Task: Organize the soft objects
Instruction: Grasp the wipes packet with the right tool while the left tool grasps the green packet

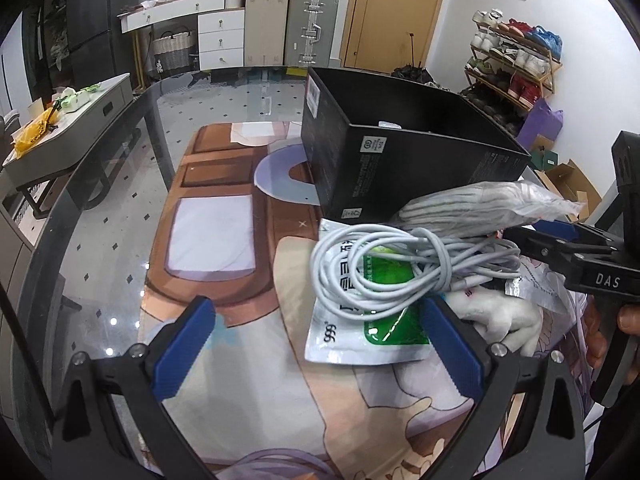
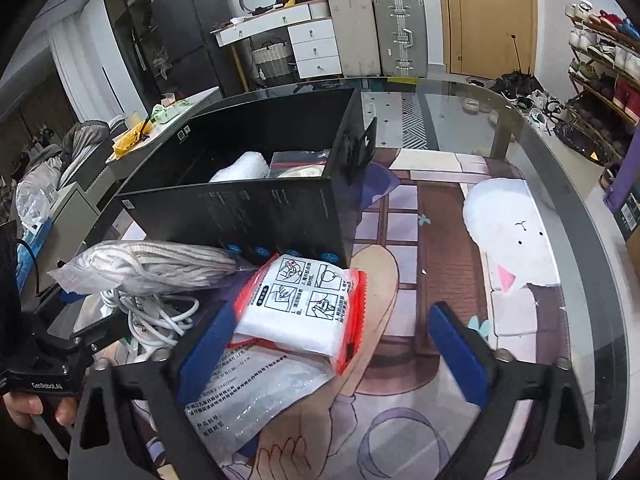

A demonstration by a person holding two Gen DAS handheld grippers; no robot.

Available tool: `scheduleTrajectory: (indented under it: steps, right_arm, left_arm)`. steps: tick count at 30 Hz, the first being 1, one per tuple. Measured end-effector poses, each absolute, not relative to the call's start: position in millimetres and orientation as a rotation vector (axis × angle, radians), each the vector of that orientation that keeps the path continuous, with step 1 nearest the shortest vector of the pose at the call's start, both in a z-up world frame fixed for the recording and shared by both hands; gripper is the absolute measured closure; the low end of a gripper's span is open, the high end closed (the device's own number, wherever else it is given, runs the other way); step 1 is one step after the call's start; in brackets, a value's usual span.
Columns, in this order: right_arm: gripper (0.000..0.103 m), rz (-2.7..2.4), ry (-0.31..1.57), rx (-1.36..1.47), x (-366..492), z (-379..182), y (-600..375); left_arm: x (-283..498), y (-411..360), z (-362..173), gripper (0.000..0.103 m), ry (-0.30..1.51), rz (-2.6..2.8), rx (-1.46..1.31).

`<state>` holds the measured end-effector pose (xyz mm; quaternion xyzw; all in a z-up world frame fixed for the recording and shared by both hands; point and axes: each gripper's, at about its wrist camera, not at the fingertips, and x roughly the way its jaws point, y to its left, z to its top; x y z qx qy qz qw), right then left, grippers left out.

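Reading "999" at lower centre, the green sachet (image 1: 360, 332) lies under a cable (image 1: 400, 264); both the left gripper (image 1: 316, 350) and the right gripper (image 2: 332, 354) gape, empty.

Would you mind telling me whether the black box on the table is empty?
Not empty: the right wrist view shows the open-topped black box already holding a white bundle and a clear packet.

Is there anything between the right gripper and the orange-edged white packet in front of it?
Nothing visible blocks it. The right gripper is open, and the orange-edged white packet already lies partly between its blue pads, on top of a clear plastic bag. The black box stands just behind the packet.
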<state>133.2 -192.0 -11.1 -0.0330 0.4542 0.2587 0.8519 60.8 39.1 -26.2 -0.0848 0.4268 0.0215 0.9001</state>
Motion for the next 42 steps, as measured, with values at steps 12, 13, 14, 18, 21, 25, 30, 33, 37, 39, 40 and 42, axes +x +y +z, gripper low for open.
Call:
scheduleTrajectory:
  steps: [12, 13, 14, 18, 21, 25, 30, 33, 37, 39, 40, 42]
  right_arm:
    - [0.045, 0.622, 0.939, -0.049, 127.5, -9.7, -190.2]
    - [0.047, 0.622, 0.934, -0.051, 126.4, -8.9, -191.2]
    - [0.049, 0.623, 0.929, -0.051, 125.4, -8.1, -192.8]
    - [0.05, 0.624, 0.916, -0.048, 120.7, -5.6, -198.9]
    - [0.05, 0.629, 0.914, -0.04, 117.6, -5.5, -203.0]
    - [0.05, 0.63, 0.911, -0.039, 117.7, -4.3, -205.7]
    - [0.05, 0.642, 0.902, -0.048, 115.9, -1.5, -206.9]
    - [0.05, 0.644, 0.896, -0.051, 114.3, 1.0, -206.3]
    - [0.05, 0.643, 0.887, -0.052, 111.9, 4.5, -206.0]
    - [0.05, 0.643, 0.883, -0.052, 109.0, 5.7, -206.8]
    - [0.05, 0.643, 0.883, -0.05, 107.4, 6.2, -207.4]
    - [0.05, 0.641, 0.879, -0.047, 105.0, 6.4, -209.0]
  left_arm:
    - [62.5, 41.1, -26.8, 0.001, 0.887, 0.028, -0.196]
    - [62.3, 41.2, -27.2, 0.001, 0.886, 0.027, -0.197]
    - [62.1, 41.0, -27.1, 0.001, 0.885, 0.025, -0.198]
    - [61.3, 41.5, -27.3, 0.001, 0.881, 0.007, -0.207]
    - [61.6, 40.5, -27.5, 0.002, 0.885, 0.012, -0.199]
    - [60.4, 39.9, -26.2, 0.012, 0.876, -0.004, -0.199]
    - [56.3, 37.8, -23.8, 0.047, 0.861, -0.043, -0.19]
    - [53.7, 34.9, -22.8, 0.059, 0.854, -0.066, -0.177]
    - [50.1, 36.1, -22.3, 0.071, 0.85, -0.066, -0.184]
    - [46.7, 36.7, -21.9, 0.075, 0.841, -0.057, -0.178]
    - [45.2, 37.5, -21.9, 0.076, 0.839, -0.051, -0.178]
    - [42.1, 41.3, -21.7, 0.077, 0.838, -0.04, -0.189]
